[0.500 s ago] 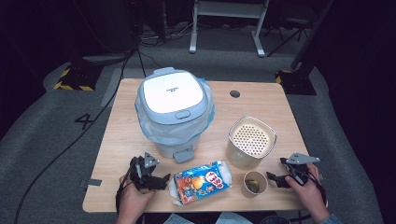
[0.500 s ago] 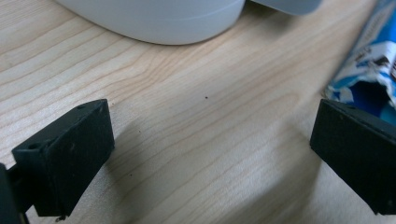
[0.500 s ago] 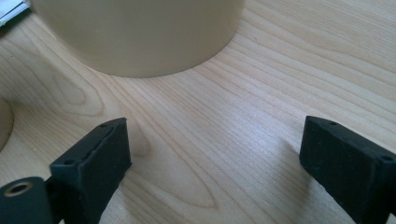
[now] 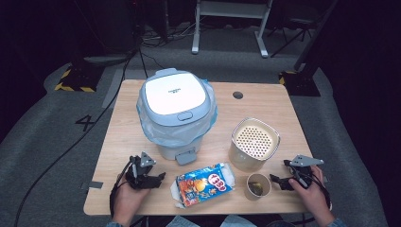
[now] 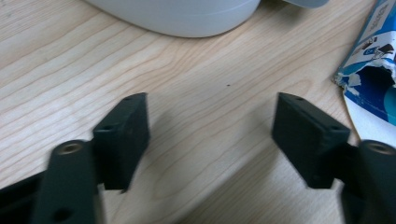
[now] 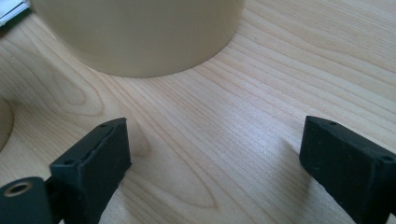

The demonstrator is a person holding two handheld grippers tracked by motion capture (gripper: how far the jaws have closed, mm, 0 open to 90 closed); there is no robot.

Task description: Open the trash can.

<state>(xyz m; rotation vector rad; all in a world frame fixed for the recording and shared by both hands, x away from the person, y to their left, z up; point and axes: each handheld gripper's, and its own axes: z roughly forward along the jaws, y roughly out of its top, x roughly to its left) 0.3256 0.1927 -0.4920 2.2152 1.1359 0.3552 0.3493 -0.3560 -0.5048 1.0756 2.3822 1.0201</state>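
My left gripper (image 4: pixel 160 178) rests on the wooden table (image 4: pixel 265 101) near its front left edge. Its jaws are open and point right, toward a torn blue snack bag (image 4: pixel 203 183). In the left gripper view the gripper (image 5: pixel 212 116) has bare wood between its jaws, and the snack bag (image 5: pixel 373 60) lies at the right. My right gripper (image 4: pixel 275 181) sits at the front right, open, pointing left at a paper cup (image 4: pixel 257 186) with something dark inside. In the right gripper view the gripper (image 6: pixel 215 140) holds nothing, and a beige container (image 6: pixel 135 32) stands just ahead.
A pale blue bin with a shut white lid (image 4: pixel 175 94) and a plastic liner stands mid-table; its base (image 5: pixel 177 18) is close ahead of the left jaws. The beige container with a perforated top (image 4: pixel 254 142) stands right of it. A cable hole (image 4: pixel 238 95) lies farther back.
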